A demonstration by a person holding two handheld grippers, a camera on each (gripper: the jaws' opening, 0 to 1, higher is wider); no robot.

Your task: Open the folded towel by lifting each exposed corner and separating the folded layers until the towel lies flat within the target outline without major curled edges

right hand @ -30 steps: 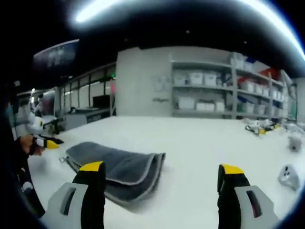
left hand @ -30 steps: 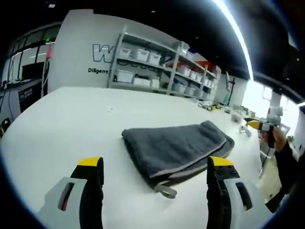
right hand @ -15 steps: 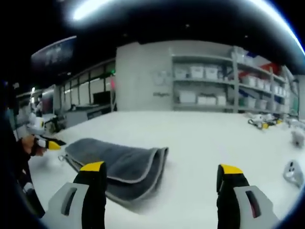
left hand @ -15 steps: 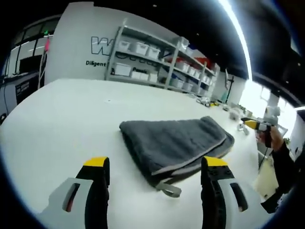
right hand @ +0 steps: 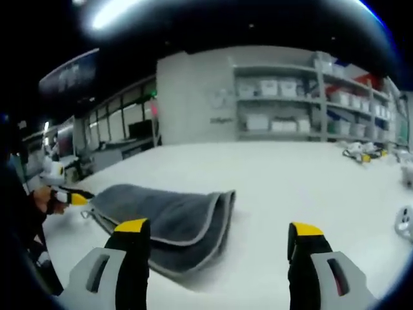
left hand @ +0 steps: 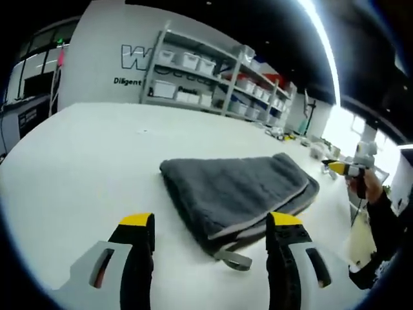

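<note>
Since the earlier frames both views have been brought slightly closer to the towel, which now sits a little lower at centre frame in the left gripper view; its folds look unchanged. In that view the left gripper is held with jaws spread, the hanging loop lying between them. If the loop alone is pinched (a judgement), the whole stack could be dragged rather than one layer peeled. At lower centre, the right gripper is likewise spread, above the white table

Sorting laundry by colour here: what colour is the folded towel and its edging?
Dark grey towel with lighter grey edging, clearest in the left gripper view.
</note>
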